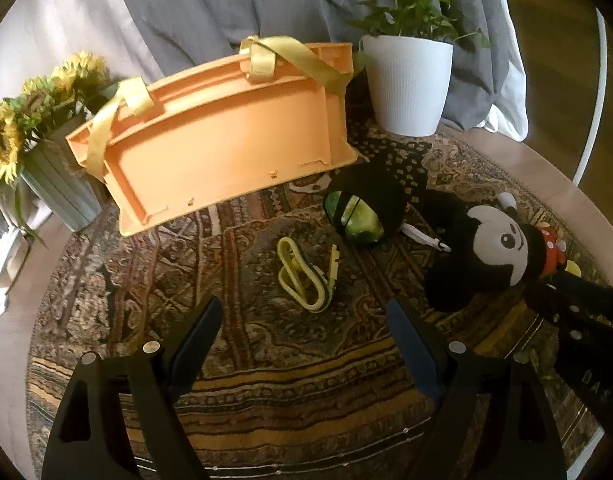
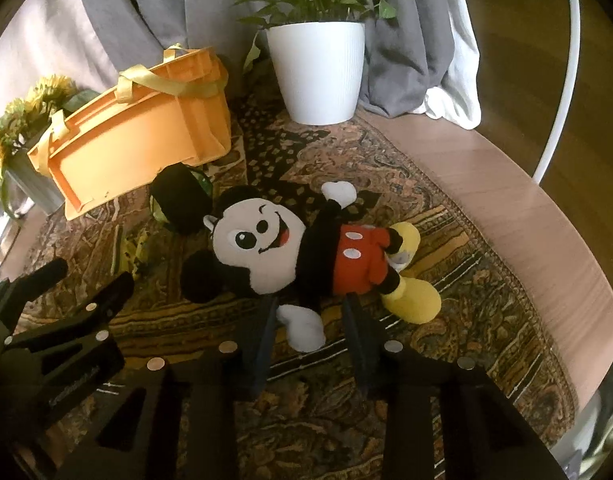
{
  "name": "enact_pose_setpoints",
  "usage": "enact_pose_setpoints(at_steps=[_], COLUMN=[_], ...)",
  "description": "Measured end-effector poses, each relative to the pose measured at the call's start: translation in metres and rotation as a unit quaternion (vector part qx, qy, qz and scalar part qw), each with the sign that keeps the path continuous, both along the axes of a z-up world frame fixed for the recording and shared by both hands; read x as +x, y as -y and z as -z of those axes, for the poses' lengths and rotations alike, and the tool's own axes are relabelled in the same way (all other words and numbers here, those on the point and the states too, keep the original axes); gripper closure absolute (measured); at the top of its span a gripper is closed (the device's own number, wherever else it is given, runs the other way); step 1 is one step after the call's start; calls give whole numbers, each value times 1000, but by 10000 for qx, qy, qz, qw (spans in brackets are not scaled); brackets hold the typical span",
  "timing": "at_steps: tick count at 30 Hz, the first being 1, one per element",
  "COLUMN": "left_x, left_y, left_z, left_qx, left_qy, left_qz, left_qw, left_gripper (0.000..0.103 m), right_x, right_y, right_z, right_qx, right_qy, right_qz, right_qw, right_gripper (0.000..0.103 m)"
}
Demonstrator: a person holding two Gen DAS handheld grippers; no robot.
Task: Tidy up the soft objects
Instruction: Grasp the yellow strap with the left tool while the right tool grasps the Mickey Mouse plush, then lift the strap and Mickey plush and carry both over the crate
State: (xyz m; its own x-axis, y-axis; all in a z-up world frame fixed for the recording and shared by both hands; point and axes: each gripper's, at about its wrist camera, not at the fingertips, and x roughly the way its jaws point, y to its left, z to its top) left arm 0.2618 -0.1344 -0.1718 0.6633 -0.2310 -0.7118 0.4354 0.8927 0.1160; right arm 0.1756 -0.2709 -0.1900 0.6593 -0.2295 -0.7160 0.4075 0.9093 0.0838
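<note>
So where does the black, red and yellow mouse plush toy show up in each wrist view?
Left wrist: mouse plush toy at the right edge, head showing, body mostly cut off by the right gripper.
Right wrist: it lies centre frame on its back, one white hand between the open right gripper fingers.
Shared landmark: white ribbed plant pot.

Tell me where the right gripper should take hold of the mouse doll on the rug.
Probably the near arm, just above the white glove. The mouse doll lies flat on its back on the rug, and that arm already points in between the open fingers of the right gripper. Come from the near side, low, straight ahead.
</note>
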Motion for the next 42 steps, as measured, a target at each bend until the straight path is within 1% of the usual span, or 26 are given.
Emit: enact_pose_setpoints(at_steps=[1, 3, 5, 10, 12, 15, 19, 22, 25, 27, 29, 36, 42], left_x=[2, 5, 8, 16, 19, 27, 34, 38, 42, 43, 42, 42, 34], left_y=[1, 2, 4, 8, 11, 14, 17, 20, 20, 21, 21, 16, 10], left_z=[1, 3, 4, 7, 8, 12, 18, 24, 28, 29, 29, 24, 11], left_qx=[-13, -66, -99, -98, -69, -82, -68, 37, 3, -14, -43, -177, -358], left_qy=[-41, -118, -172, -251, -271, -398, -520, -634, -732, -697, -640, -594, -537], left_qz=[2, -13, -25, -96, -109, -176, -241, -298, -381, -402, -372, -384, -360], left_qw=[10000, 9999, 9998, 9996, 9995, 9990, 9983, 9975, 9966, 9968, 9972, 9973, 9973], left_gripper=[21, 21, 23, 29, 34, 40, 41, 44, 49, 60, 68, 72, 72], right_x=[1, 2, 4, 7, 7, 10, 12, 15, 17, 17, 17, 15, 11], right_y=[0, 1, 2, 3, 3, 4, 7, 8, 8, 9, 9, 9, 10], right_z=[0, 1, 2, 3, 1, -3, -9, -14, -17, -19, -21, -30, -42], right_qx=[16, 56, 93, 149, 136, 190, 208, 154, 137, 97, 60, -24, -58], right_qy=[5, 19, -2, 9, 27, 48, 138, 239, 298, 355, 403, 553, 729], right_qz=[-3, 3, 12, 19, 46, 53, 53, 31, 11, 0, -19, -78, -102], right_qw=[10000, 10000, 10000, 9999, 9999, 9998, 9997, 9996, 9995, 9993, 9992, 9984, 9973], right_gripper=[73, 75, 79, 81, 82, 82, 83, 83, 84, 84, 85, 87, 89])
